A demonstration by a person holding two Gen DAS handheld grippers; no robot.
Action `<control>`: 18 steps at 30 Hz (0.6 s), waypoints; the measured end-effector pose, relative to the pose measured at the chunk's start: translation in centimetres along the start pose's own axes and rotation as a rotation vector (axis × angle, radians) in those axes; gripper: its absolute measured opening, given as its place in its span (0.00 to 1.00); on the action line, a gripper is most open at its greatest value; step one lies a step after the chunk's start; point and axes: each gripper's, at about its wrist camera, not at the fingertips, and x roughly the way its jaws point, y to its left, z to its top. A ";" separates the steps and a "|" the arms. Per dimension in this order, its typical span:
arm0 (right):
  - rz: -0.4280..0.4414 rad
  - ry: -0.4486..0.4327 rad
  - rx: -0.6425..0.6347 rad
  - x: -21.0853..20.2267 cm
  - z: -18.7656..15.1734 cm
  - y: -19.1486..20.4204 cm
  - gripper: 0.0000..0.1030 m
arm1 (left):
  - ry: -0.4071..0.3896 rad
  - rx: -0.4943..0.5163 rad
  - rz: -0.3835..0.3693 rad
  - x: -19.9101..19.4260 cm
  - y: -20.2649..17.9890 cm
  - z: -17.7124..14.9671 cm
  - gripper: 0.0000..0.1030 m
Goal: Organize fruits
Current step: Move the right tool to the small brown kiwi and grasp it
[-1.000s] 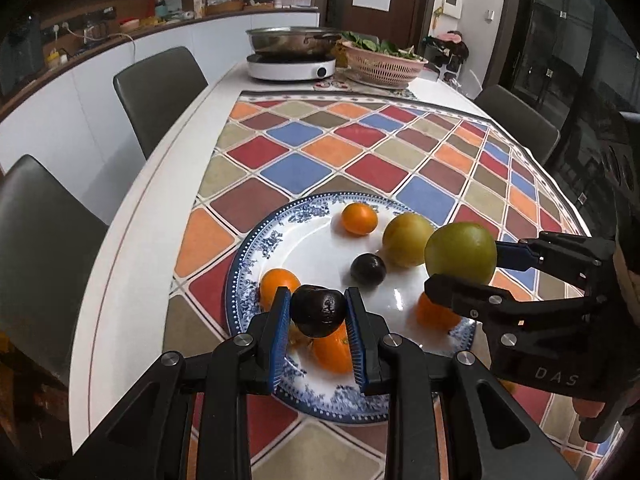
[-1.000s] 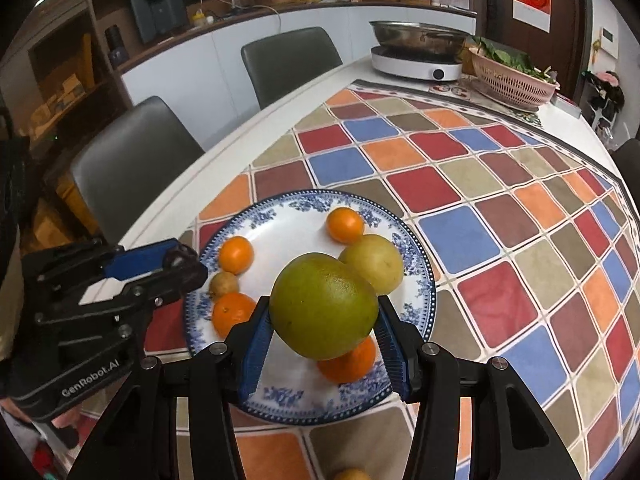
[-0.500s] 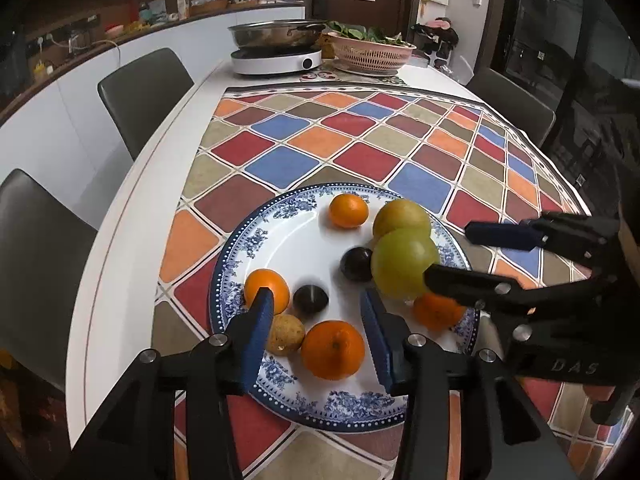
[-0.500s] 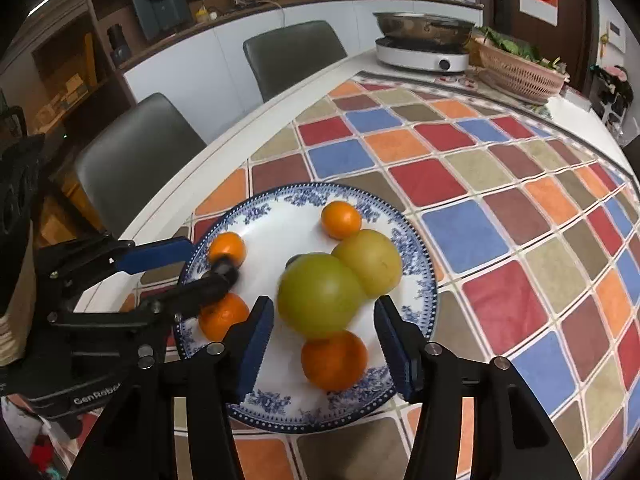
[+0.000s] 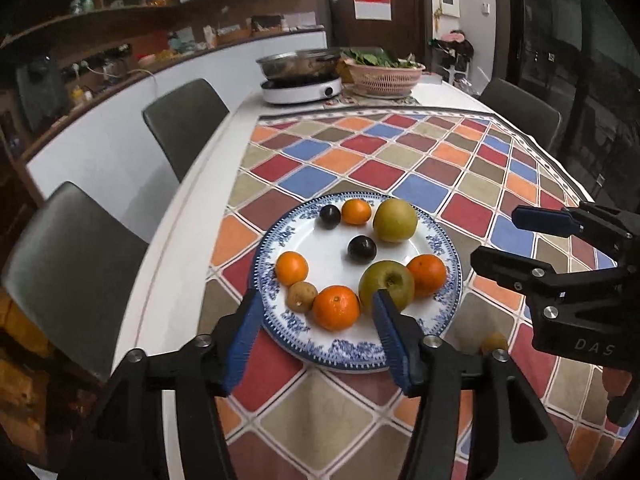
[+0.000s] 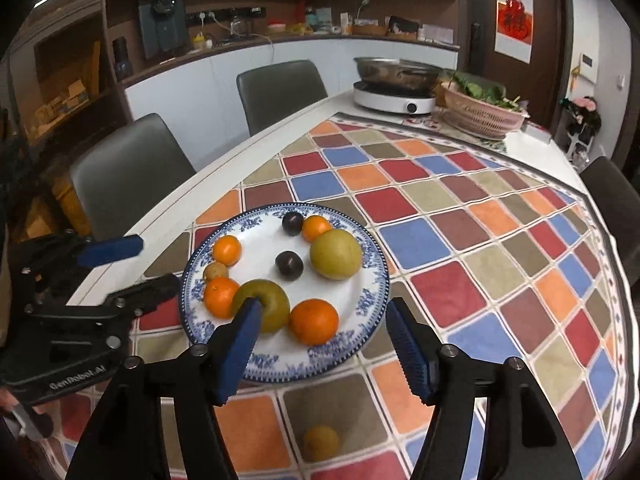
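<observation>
Left wrist view: left tongs (image 5: 316, 330) have just been opening and stand apart, empty, over the plate (image 5: 448, 264). Right tongs (image 6: 320, 344) likewise, nothing between them.

The plate (image 5: 444, 264) is white with a blue floral rim. On it lie four orange tangerines (image 5: 335, 307), two dark purple plums (image 5: 361, 249), a yellow-green pear (image 5: 395, 220), a duller olive-green apple (image 5: 386, 282) and a small tan-brown fruit (image 5: 301, 297). Another brownish-yellow fruit (image 6: 321, 443) sits on the cloth near the worktop's near edge. The tablecloth (image 6: 460, 248) is a diamond check of red, blue, orange, maroon and khaki with pale lines between. The worktop (image 5: 192, 216) is white. Both black grippers carry blue ribbed pads (image 6: 408, 344). The basket (image 6: 480, 118) at the far edge is pink, holding green leaves.
</observation>
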 end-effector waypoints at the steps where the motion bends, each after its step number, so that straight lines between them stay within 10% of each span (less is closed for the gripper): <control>1: 0.001 -0.007 0.004 -0.6 -0.2 0.0 0.63 | -0.010 0.001 0.007 -0.6 -0.2 -0.2 0.58; 18: -0.033 -0.016 0.038 -4.4 -5.6 0.6 0.69 | -0.007 -0.121 0.074 -5.4 -1.4 -6.0 0.78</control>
